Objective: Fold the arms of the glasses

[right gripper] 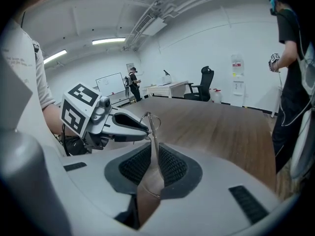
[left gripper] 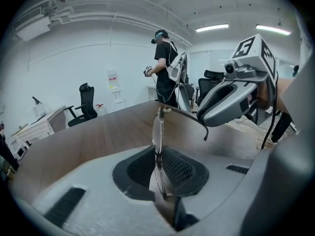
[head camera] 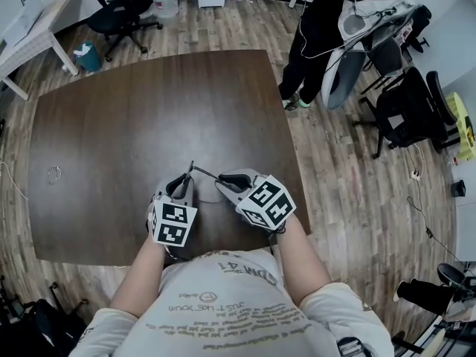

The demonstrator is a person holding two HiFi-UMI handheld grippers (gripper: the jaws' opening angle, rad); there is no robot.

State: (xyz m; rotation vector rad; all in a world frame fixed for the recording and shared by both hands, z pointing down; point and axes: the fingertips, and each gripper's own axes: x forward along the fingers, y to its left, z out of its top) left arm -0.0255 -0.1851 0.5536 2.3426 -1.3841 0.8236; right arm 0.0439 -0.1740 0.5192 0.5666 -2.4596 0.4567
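Over table [head camera: 149, 110]: 1 glasses [head camera: 202, 172] (L gripper [head camera: 184, 184], R gripper [head camera: 227, 179])

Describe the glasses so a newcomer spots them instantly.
Find the dark wooden table, then its near edge, where the person's two grey grippers meet. The glasses span them: the left gripper clamps the lens, and one arm runs into the right gripper. Thin dark frame, clear lens, unlike the bulky grippers.

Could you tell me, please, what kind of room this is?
Probably an office or lab workroom: wheeled office chairs stand near a dark wooden table, and a whiteboard is at the far wall under strip lights.
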